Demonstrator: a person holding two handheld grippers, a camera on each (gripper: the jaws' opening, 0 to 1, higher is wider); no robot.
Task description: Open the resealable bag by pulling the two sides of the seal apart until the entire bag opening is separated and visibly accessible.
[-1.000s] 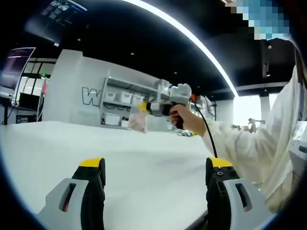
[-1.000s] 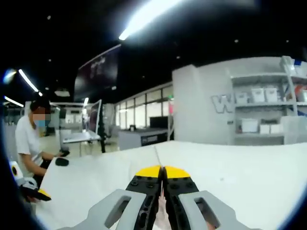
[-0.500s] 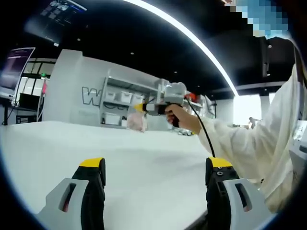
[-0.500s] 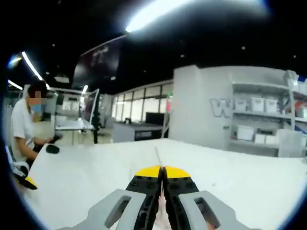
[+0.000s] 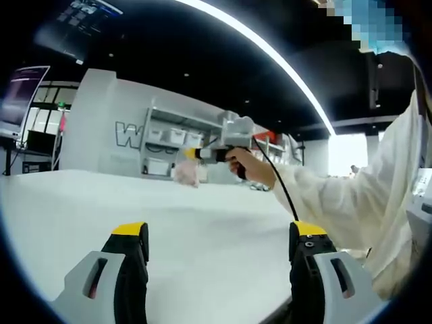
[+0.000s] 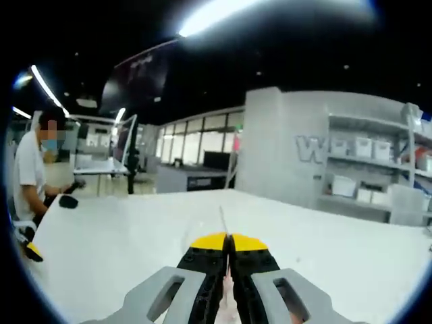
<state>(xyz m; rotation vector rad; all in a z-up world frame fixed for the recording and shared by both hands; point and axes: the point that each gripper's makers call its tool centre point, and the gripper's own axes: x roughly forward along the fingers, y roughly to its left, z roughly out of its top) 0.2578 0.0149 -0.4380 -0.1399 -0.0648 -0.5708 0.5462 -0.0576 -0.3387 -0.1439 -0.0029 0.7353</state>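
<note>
**Bag held aloft by the right; left stands open and apart**

The white bench (image 5: 202, 223) spreads wide under both views, with shelving (image 5: 172, 145) of white bins against the far wall. A person in a pale sleeve (image 5: 351, 202) reaches in from the right of the left gripper view.

That arm carries the right hand-held gripper (image 5: 191, 154), raised above the far part of the bench. Its jaws are shut on the top edge of the resealable bag (image 5: 186, 173), a small pinkish pouch that hangs down from them, clear of the bench; in the right gripper view the jaws (image 6: 228, 253) meet with a thin sliver of bag between.

The left hand-held gripper (image 5: 219, 236) is near, low over the bench, jaws wide apart and empty. The bag lies ahead of it, far and slightly left, hanging with its seal uppermost. The seal looks unopened; I judge the left must travel forward and up to take the opposite lip.
</note>
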